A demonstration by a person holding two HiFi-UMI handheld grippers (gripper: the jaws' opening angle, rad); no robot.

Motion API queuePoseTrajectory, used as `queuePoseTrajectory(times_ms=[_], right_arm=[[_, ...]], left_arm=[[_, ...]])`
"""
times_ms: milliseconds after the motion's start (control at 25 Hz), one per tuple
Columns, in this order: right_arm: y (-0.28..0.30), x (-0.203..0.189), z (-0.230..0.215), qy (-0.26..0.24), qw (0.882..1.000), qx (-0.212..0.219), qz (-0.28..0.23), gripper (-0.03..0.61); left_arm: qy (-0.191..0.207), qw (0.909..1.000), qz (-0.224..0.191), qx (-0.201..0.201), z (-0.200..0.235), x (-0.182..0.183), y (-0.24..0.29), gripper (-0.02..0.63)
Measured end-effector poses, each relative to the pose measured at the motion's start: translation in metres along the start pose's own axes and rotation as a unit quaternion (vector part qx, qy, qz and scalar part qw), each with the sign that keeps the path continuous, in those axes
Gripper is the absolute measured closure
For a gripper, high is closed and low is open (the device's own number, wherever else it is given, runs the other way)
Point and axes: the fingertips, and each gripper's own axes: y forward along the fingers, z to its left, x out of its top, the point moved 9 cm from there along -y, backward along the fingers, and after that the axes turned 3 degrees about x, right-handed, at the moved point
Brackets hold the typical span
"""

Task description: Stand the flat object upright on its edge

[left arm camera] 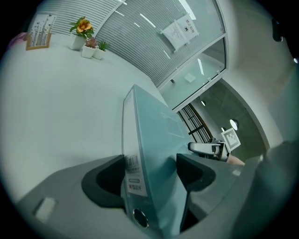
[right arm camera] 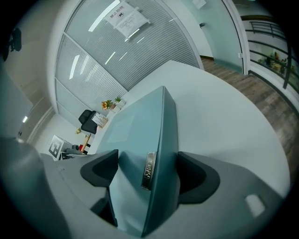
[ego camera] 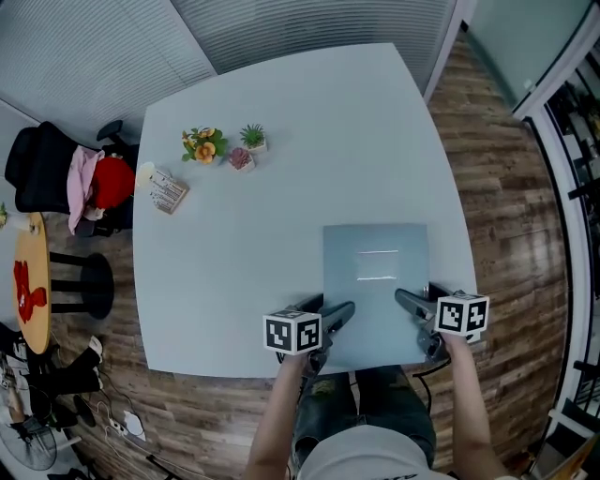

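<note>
Pale table (ego camera: 262, 253) on wood floor (ego camera: 497, 206), blinds (ego camera: 300, 28) behind.

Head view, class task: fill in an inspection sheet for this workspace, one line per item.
Surface: pale table with rounded corners.
Job's things: blue-grey binder lying flat by the near edge.
Clutter: small potted plants and a card stand, far left.
Grippers: left tongs and right tongs each clamp one binder side.
Cables: loose cords on the floor, lower left.
Surroundings: wood floor, blinds, chair.
</note>
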Motion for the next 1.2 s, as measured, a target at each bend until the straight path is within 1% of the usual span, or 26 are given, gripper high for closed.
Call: queuePoseTrajectory(times_ms=[200, 360, 520, 640, 760, 960, 1200], right_arm=[[-0.008, 0.005, 0.008, -0.018, 1.0, -0.001, -0.001, 0.158], [-0.018, 0.018, 0.023, -0.057, 0.998, -0.001, -0.01, 0.16], [-0.028, 0.038, 0.043, -0.096, 0.995, 0.002, -0.03, 0.163], [-0.034, 0.053, 0.057, -0.119, 0.992, 0.01, -0.048, 0.164], [-0.038, 0.069, 0.073, -0.147, 0.987, 0.017, -0.065, 0.164], [-0.038, 0.09, 0.101, -0.197, 0.976, 0.024, -0.087, 0.166], [-0.029, 0.108, 0.133, -0.263, 0.959, 0.03, -0.101, 0.172]], left_arm=[[0.022, 0.9997, -0.007, 0.005, -0.008, 0.004, -0.005, 0.278], [0.057, 0.9982, -0.018, 0.004, -0.018, 0.018, -0.018, 0.28], [0.092, 0.9946, -0.045, 0.011, -0.029, 0.038, -0.034, 0.282], [0.104, 0.9918, -0.074, 0.01, -0.035, 0.051, -0.049, 0.282], [0.115, 0.9881, -0.101, 0.016, -0.04, 0.063, -0.063, 0.284], [0.144, 0.979, -0.14, 0.037, -0.044, 0.08, -0.087, 0.284], [0.174, 0.9673, -0.168, 0.076, -0.042, 0.093, -0.112, 0.285]])
